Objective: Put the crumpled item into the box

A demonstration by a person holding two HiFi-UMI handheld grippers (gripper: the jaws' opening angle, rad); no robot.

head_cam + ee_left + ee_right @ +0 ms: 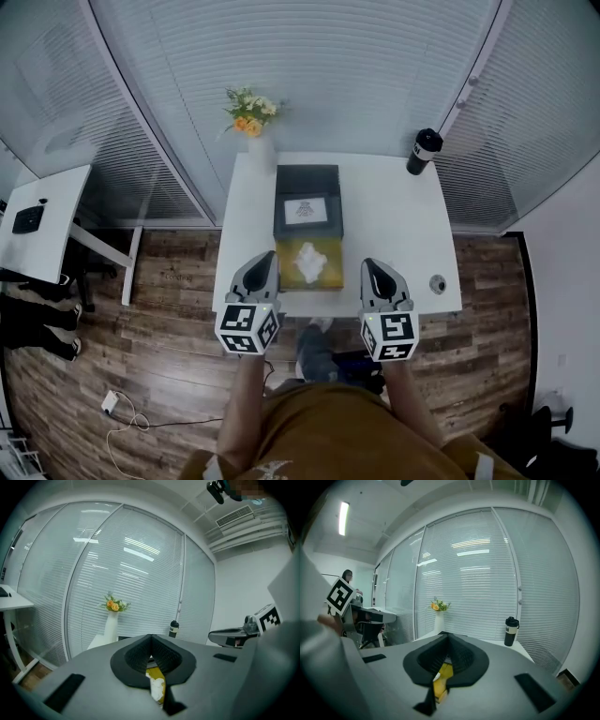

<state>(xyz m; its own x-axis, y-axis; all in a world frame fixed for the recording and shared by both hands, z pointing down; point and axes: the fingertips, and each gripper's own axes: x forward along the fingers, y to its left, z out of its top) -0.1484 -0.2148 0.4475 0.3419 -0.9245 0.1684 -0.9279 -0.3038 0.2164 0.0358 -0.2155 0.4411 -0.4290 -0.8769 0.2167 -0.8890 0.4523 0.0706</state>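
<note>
A white crumpled wad (310,258) lies within the outline of a yellow box (327,274) near the white table's (384,220) front edge. Behind the box sits a dark flat case (307,186) with a white label. My left gripper (265,258) hovers just left of the box, shut and holding nothing. My right gripper (372,267) hovers just right of it, also shut and holding nothing. In the left gripper view, below the left gripper (151,639), the wad (157,686) and the yellow box (161,673) show through the gap. Below the right gripper (448,637), the box (442,677) shows too.
A white vase of orange flowers (255,127) stands at the table's back left and a black bottle (424,150) at its back right. A small round object (437,283) lies near the front right corner. A second white desk (47,225) stands to the left.
</note>
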